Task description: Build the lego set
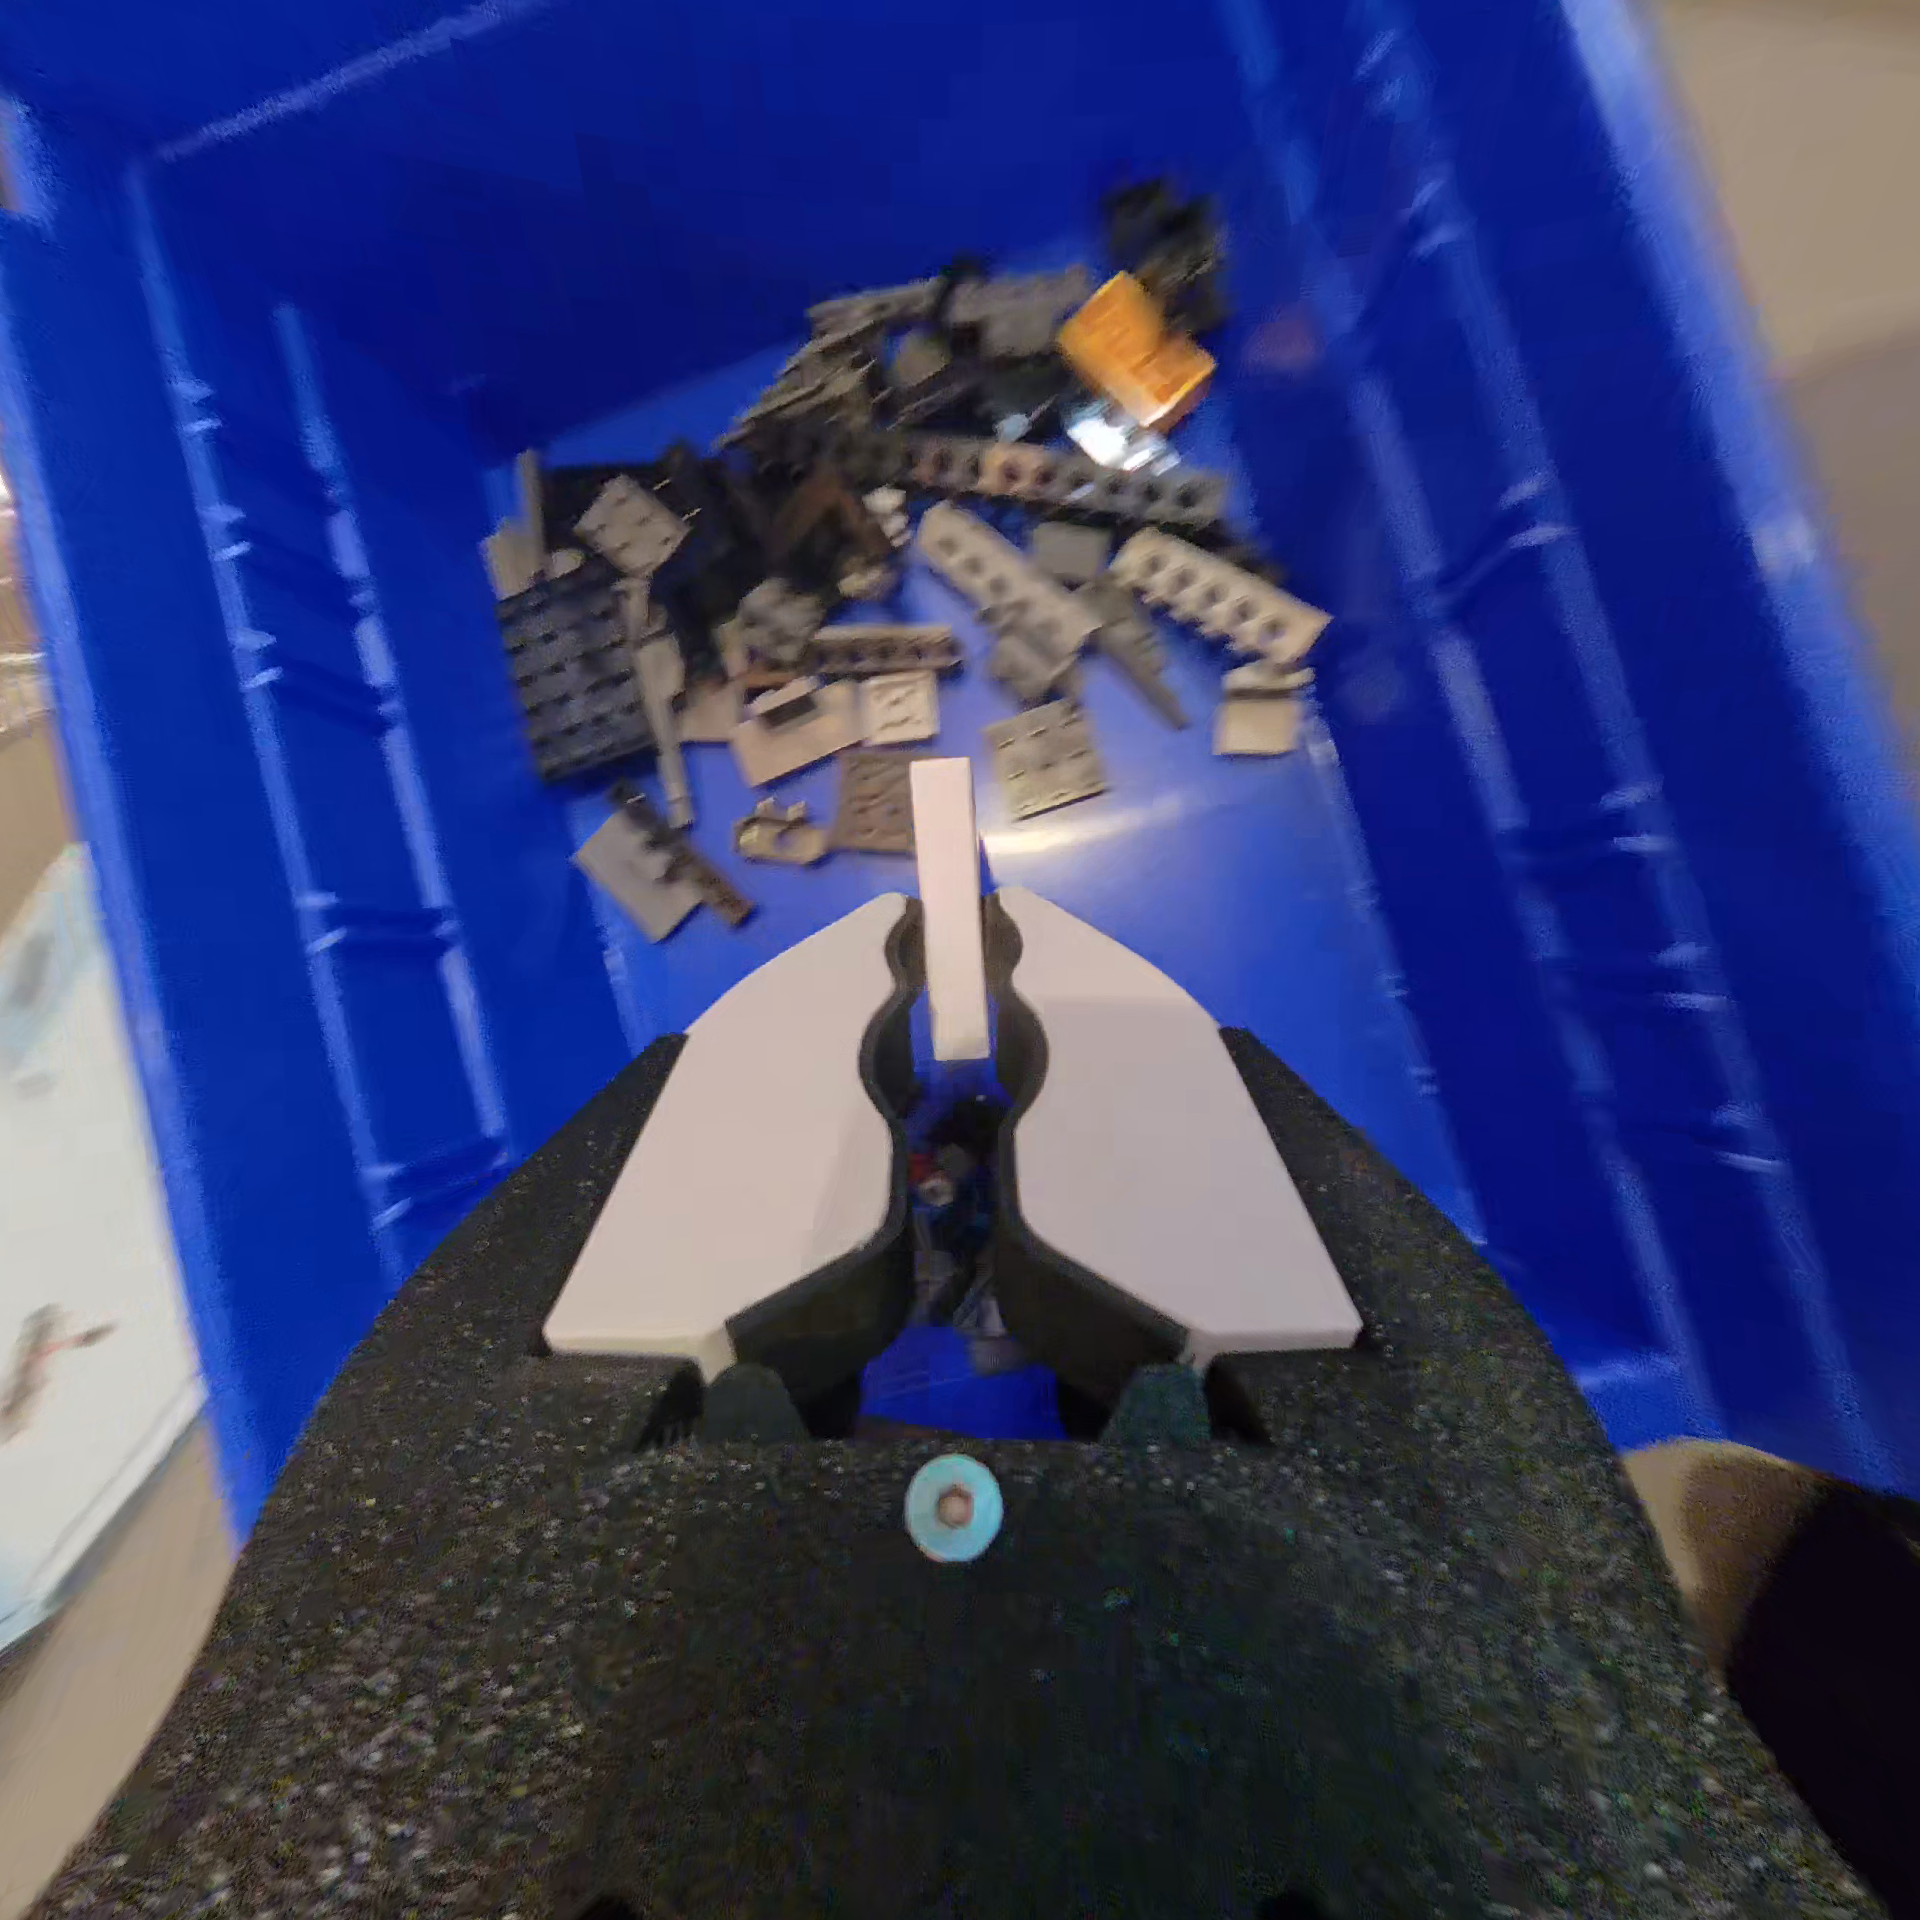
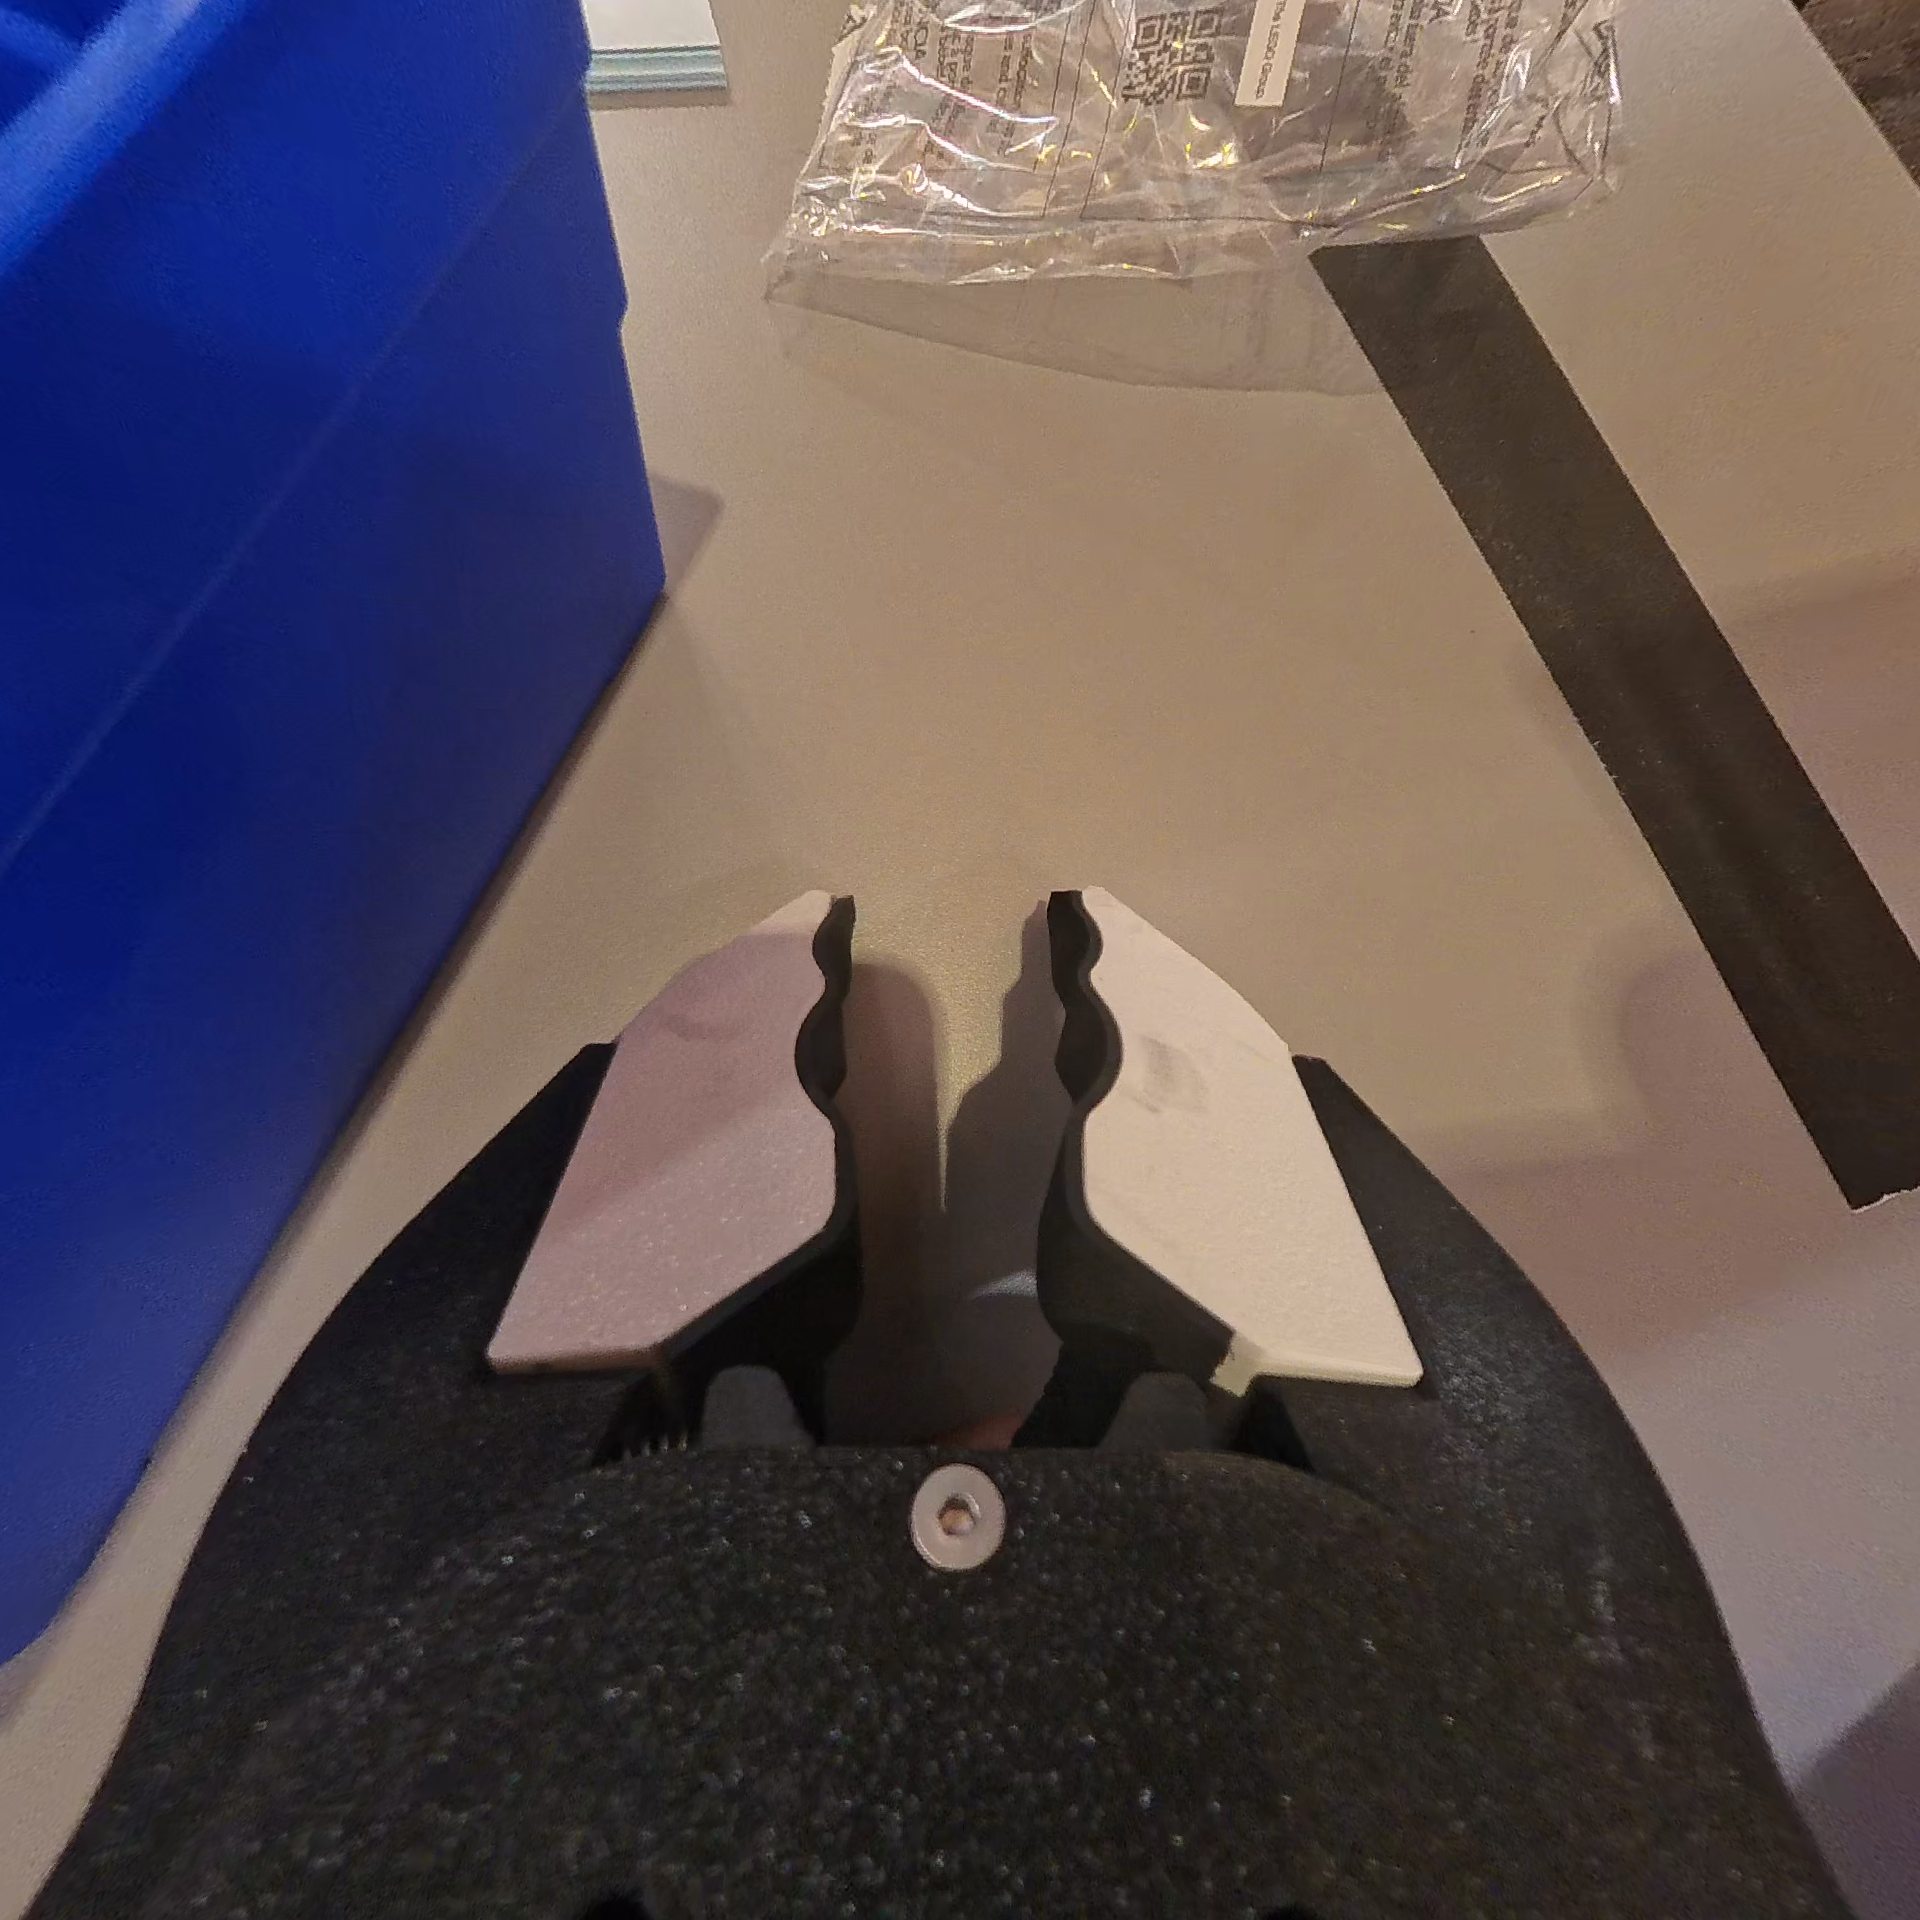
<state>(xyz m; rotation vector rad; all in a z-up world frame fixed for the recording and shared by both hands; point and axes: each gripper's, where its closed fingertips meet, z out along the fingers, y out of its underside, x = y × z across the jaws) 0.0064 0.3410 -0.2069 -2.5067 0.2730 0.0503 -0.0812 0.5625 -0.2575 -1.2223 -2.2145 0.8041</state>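
Observation:
In the left wrist view my left gripper (image 1: 951, 914) is shut on a long white flat bar (image 1: 948, 883), which sticks out forward past the fingertips. It hangs inside a deep blue bin (image 1: 312, 727), above a heap of grey and dark building pieces (image 1: 831, 603) on the bin floor. An orange piece (image 1: 1138, 348) lies at the far end of the heap. In the right wrist view my right gripper (image 2: 951, 909) is open with nothing between its fingers, low over the beige table (image 2: 1039, 623), just right of the blue bin's outer wall (image 2: 260, 520).
A crumpled clear plastic bag (image 2: 1195, 135) lies on the table ahead of the right gripper. A black strip (image 2: 1642, 675) runs diagonally along the table at the right. A pale sheet (image 2: 655, 42) lies at the far edge beside the bin. Spacing between my two grippers at the tips: around 25 centimetres. The left tips stand about 12 centimetres off the orange piece (image 1: 1138, 348).

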